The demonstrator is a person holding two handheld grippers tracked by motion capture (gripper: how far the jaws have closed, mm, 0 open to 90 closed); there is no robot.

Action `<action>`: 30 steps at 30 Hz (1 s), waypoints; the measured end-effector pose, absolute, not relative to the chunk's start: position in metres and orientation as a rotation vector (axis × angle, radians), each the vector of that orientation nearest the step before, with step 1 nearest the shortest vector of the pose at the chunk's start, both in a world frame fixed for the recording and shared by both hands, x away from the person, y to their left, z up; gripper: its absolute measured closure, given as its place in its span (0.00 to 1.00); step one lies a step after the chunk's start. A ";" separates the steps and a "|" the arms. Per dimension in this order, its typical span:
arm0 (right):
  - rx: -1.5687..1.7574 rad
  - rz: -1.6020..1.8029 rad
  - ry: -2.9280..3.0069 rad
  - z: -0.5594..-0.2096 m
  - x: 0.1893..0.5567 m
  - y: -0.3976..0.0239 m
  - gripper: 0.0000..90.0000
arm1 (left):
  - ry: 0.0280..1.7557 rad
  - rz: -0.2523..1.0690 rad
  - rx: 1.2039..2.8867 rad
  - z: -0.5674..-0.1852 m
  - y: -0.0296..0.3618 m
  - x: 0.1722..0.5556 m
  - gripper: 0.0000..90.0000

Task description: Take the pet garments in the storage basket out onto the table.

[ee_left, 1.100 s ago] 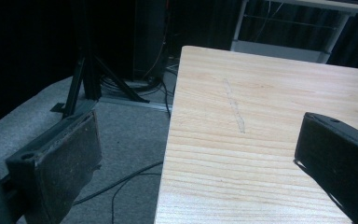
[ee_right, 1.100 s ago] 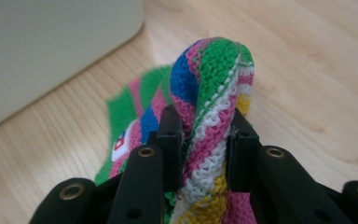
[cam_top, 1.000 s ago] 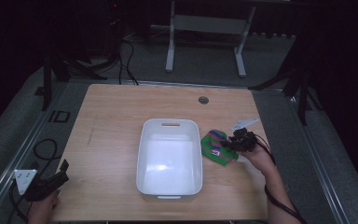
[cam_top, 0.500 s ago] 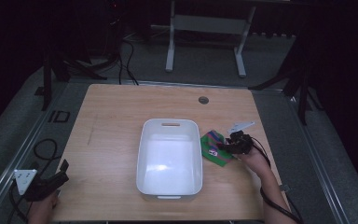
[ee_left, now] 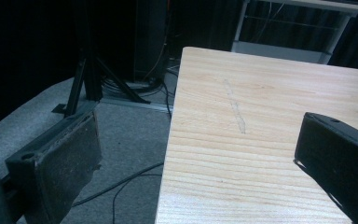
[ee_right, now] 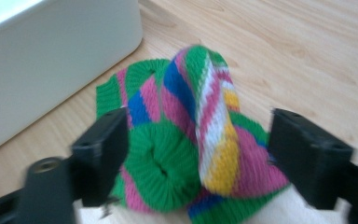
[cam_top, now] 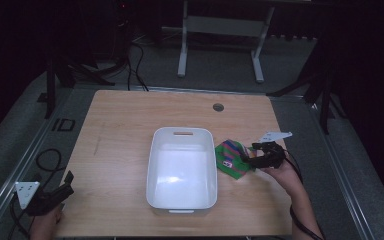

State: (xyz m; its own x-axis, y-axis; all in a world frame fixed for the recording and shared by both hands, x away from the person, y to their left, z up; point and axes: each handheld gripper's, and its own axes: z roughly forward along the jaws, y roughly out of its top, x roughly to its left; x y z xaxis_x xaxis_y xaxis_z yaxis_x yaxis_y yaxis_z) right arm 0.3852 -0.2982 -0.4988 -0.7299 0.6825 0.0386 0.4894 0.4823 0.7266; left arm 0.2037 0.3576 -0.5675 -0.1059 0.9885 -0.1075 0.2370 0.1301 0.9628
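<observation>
A striped knitted sock (cam_top: 232, 159) (ee_right: 191, 140), green with pink, blue, yellow and white bands, lies bunched on the wooden surface (cam_top: 120, 140) just beside the right wall of a white plastic tub (cam_top: 182, 167), at about 3 o'clock from the tub's centre. In the right gripper view the sock rises in a folded ridge between the two black fingers (ee_right: 100, 154), which stand apart on either side of it; whether they touch the fabric cannot be told. The tub's white wall (ee_right: 51, 56) fills that view's 10 o'clock corner. The right gripper (cam_top: 252, 159), held in the person's right hand (cam_top: 282, 172), reaches the sock from its 3 o'clock side, with a cable trailing toward the near edge.

The tub sits near the middle of the surface, open side up and with nothing visible inside. A small round hole (cam_top: 218, 107) marks the surface toward 12 o'clock.

The left gripper (cam_top: 62, 187) hovers at the 8 o'clock corner of the surface, well apart from the tub. Its fingers (ee_left: 60, 163) are spread wide with nothing between them, one over the grey carpeted floor (ee_left: 121, 154), the other over the wood.
</observation>
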 end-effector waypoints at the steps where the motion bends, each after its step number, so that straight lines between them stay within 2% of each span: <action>1: 0.996 1.093 2.475 -0.499 0.384 -0.302 0.15 | 1.513 1.060 1.248 -0.567 0.358 0.204 0.01; 9: 1.075 1.151 2.311 -0.499 0.363 -0.338 0.15 | 1.512 1.060 1.248 -0.567 0.358 0.203 0.01; 17: 1.176 1.187 2.109 -0.512 0.341 -0.369 0.15 | 1.512 1.064 1.248 -0.567 0.357 0.203 0.01; 30: 1.240 1.075 2.008 -0.543 0.305 -0.383 0.15 | 1.512 1.062 1.248 -0.567 0.357 0.203 0.01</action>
